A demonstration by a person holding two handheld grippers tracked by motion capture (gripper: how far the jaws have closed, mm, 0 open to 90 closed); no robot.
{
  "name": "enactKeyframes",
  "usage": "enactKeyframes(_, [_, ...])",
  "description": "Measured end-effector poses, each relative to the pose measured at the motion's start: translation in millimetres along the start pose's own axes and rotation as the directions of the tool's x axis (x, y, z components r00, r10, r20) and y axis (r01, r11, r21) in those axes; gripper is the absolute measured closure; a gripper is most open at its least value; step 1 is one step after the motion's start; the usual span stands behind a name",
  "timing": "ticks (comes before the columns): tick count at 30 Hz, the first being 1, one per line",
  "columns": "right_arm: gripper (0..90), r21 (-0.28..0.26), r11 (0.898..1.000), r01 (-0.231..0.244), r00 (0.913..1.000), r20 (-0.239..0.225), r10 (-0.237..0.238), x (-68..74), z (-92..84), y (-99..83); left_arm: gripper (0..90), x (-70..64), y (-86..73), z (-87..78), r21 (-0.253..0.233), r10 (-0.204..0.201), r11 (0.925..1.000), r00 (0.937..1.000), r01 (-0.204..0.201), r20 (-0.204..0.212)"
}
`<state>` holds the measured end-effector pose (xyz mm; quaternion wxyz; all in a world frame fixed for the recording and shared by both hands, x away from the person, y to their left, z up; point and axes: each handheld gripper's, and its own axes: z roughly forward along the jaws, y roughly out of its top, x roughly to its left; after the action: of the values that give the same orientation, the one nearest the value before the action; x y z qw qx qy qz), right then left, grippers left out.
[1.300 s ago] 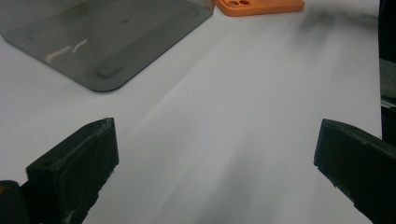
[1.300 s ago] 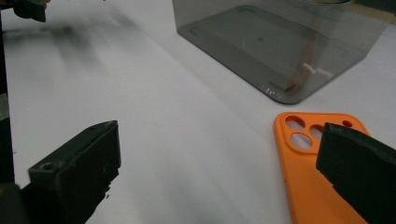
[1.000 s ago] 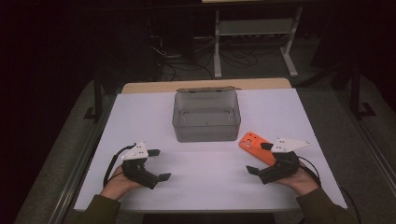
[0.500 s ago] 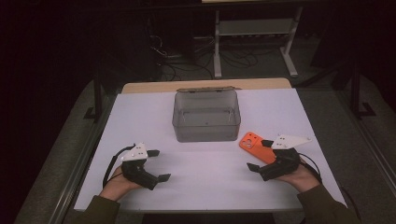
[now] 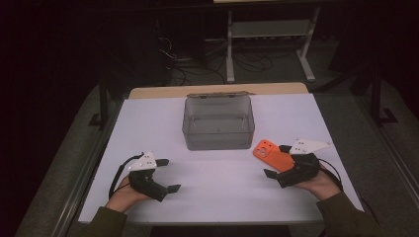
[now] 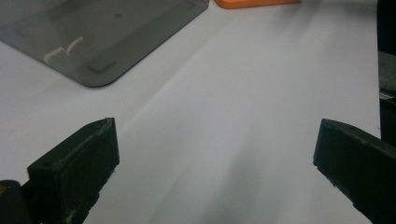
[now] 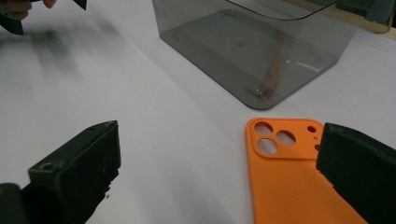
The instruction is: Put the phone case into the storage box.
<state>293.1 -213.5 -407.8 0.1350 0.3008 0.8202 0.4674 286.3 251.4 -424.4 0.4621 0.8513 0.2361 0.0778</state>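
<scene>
the orange case (image 5: 271,154) is lying near the bench's right edge, just right of the box (image 5: 218,122), long axis running toward the right hand-held gripper (image 5: 277,161) (wide, empty), much nearer than the left hand-held gripper (image 5: 168,175), also wide.

From the high view we look forward and down over the whole white table (image 5: 217,177), taking in both hands and the dim floor beyond. In the left gripper view we sit low, just above the tabletop, facing the grey clear box (image 6: 102,37) and an edge of the orange phone case (image 6: 254,3). In the right gripper view, equally low, we face the same box (image 7: 261,51) and case (image 7: 289,177) at close range.
</scene>
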Motion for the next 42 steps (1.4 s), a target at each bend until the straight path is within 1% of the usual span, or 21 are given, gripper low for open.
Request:
enactKeyframes(2, [0.0, 0.003, 1.0, 0.0, 1.0, 0.008, 0.0, -1.0, -0.7, 1.0, 0.0, 0.2, 0.1, -0.2, -0.002, 0.0, 1.0, 1.0, 0.0, 0.0])
enactKeyframes(9, [0.0, 0.01, 1.0, 0.003, 0.9999, 0.014, -0.003, -4.5, -3.5, 3.8, 0.0, 1.1, 0.3, -1.6, -0.012, -0.008, 0.9999, 1.0, 0.008, -0.001])
enactKeyframes(12, [0.0, 0.01, 1.0, -0.003, 1.0, 0.009, 0.003, -5.8, -4.3, 4.3, 0.0, 1.0, 0.2, -1.4, -0.011, -0.008, 0.9999, 1.0, 0.008, -0.001])
enactKeyframes(13, [0.0, 0.02, 1.0, -0.01, 0.9999, 0.012, 0.009, -7.6, -5.0, 4.5, 0.0, 1.1, 0.2, -1.4, -0.009, -0.007, 0.9999, 1.0, 0.007, 0.0])
enactKeyframes(15, [0.0, 0.024, 1.0, -0.014, 0.9999, 0.01, 0.014, -9.3, -5.3, 4.6, 0.0, 1.3, 0.3, -1.3, -0.01, -0.006, 0.9999, 1.0, 0.006, 0.0])
enactKeyframes(20, [0.0, 0.027, 1.0, -0.008, 0.9999, 0.012, 0.008, -12.9, -5.9, 5.2, 0.0, 1.5, 0.3, -1.3, -0.011, -0.006, 0.9999, 1.0, 0.006, -0.001])
enactKeyframes(25, [0.0, 0.037, 0.999, 0.005, 0.9994, 0.035, -0.006, -18.2, -7.6, 7.8, 0.0, 1.7, 0.2, -1.1, -0.008, -0.004, 1.0, 1.0, 0.004, -0.001])
enactKeyframes(35, [0.0, 0.037, 0.999, -0.001, 0.9994, 0.035, -0.001, -23.8, -8.7, 10.1, 0.0, 1.8, 0.1, -0.4, -0.007, -0.006, 1.0, 1.0, 0.006, 0.002])
enactKeyframes(42, [0.0, 0.04, 0.999, -0.003, 0.9993, 0.038, 0.001, -30.4, -9.2, 11.6, 0.0, 2.0, 0.3, -0.2, -0.008, -0.006, 0.9999, 1.0, 0.006, 0.005])
